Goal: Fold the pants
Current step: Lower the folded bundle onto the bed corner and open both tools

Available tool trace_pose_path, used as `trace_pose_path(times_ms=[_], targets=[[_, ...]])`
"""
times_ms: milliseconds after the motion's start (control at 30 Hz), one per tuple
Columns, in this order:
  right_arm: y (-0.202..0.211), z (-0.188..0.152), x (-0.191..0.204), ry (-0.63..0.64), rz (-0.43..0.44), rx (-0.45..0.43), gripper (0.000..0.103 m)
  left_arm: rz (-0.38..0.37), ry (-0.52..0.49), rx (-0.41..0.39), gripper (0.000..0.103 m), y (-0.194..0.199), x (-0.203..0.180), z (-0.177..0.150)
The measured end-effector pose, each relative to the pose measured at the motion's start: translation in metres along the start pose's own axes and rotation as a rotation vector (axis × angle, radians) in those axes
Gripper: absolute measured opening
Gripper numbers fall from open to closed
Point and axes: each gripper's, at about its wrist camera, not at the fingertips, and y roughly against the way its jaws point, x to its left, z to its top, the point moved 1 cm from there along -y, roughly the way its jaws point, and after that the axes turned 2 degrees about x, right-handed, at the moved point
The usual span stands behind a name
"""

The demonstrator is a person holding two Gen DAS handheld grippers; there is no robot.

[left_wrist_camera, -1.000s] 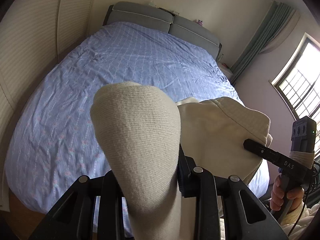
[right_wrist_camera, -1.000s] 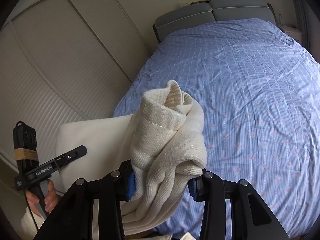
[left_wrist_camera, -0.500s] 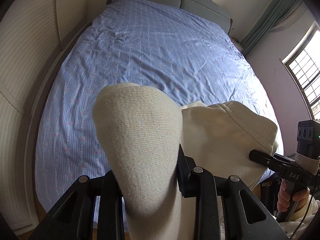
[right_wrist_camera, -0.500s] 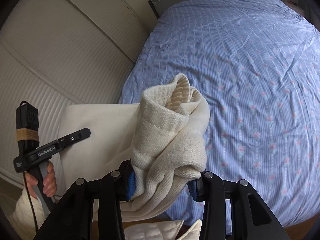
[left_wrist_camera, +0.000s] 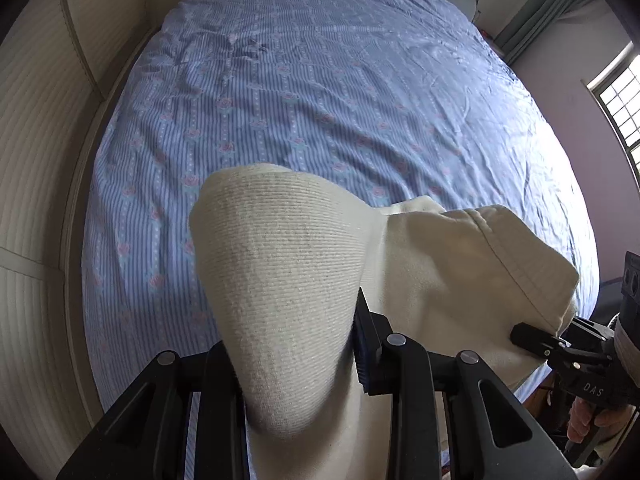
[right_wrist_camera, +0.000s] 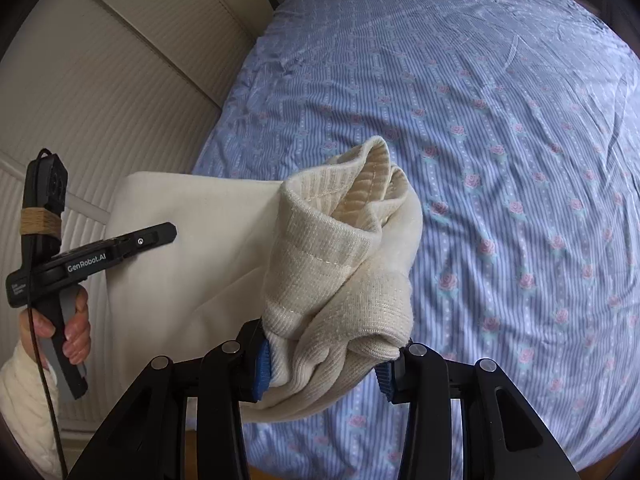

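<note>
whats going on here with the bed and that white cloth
A person holds a gripper in each hand, both clamped on cream pants. The left gripper grips one bunched ribbed end, the right gripper another, with the fabric stretched between them above the blue bedsheet. The pants are not yet laid down or folded.

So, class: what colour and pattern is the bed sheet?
Blue stripes with small pink roses on the bed sheet, clearest in the right wrist view.

Both hand-held grippers, left (left_wrist_camera: 296, 364) and right (right_wrist_camera: 324, 364), have carried the cream pants (right_wrist_camera: 340, 264) forward and lower over the bed (right_wrist_camera: 500, 140).
</note>
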Motion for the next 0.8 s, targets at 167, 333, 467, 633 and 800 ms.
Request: trace_pose_path(times_ms=[167, 333, 467, 633, 800], targets=[[-0.040, 0.029, 0.008, 0.016, -0.054, 0.015, 0.041, 0.067, -0.057, 0.015, 0.032, -0.029, 0.016, 0.041], [-0.072, 0.047, -0.014, -0.137, -0.084, 0.082, 0.060, 0.328, -0.003, 0.033, 0.056, -0.060, 0.046, 0.054], [-0.058, 0.049, -0.034, -0.130, -0.225, 0.015, 0.072, 0.414, -0.009, -0.023, 0.062, -0.040, 0.054, 0.034], [-0.020, 0.047, -0.049, -0.050, -0.268, -0.022, 0.072, 0.417, -0.054, -0.119, 0.067, 0.008, 0.022, -0.007], [0.034, 0.030, -0.048, 0.068, -0.259, -0.092, 0.082, 0.384, -0.067, -0.218, 0.078, 0.059, -0.037, -0.055]])
